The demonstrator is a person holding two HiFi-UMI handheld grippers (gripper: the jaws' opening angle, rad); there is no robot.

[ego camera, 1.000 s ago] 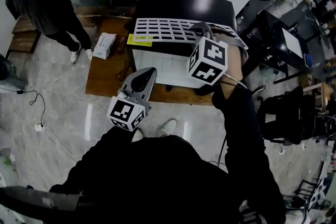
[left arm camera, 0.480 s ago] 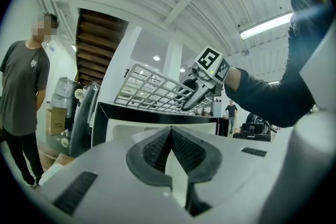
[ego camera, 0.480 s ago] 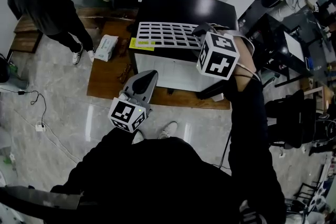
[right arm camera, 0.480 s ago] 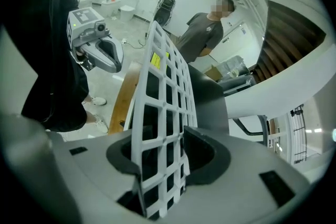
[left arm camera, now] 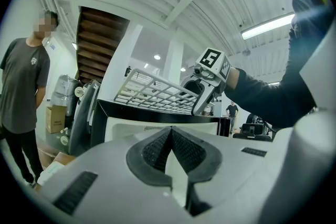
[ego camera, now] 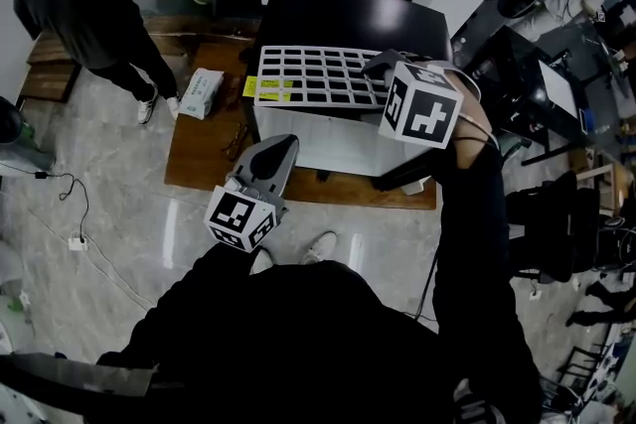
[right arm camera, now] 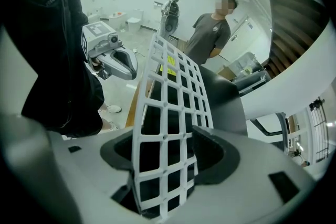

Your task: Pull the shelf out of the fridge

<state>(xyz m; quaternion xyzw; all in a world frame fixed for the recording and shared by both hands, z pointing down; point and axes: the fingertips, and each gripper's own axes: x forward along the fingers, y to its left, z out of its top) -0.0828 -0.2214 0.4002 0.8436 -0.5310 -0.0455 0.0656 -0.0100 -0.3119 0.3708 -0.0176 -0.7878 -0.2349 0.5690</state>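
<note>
One white shelf [ego camera: 313,74] over one fridge [ego camera: 348,10], my right tool [right arm camera: 165,155] just opening, spread around its edge, my left tool [ego camera: 281,144] pressed together

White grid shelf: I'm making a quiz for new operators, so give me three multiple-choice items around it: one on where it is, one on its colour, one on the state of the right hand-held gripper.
1. Where is the shelf?
A. Over the black top of the fridge
B. Inside the fridge
C. Leaning against the fridge's front

2. What colour is the shelf?
A. Black
B. White
C. Yellow

3. How do the jaws of the right hand-held gripper stand?
A. Shut, nothing between them
B. Shut on the fridge's edge
C. Apart, the shelf between them

Answers:
1 A: the head view shows the grid across the fridge's top.
2 B: its bars are white in every view.
3 C: the right gripper view shows the pads apart around the grid, the jaws having just been opening.
</note>
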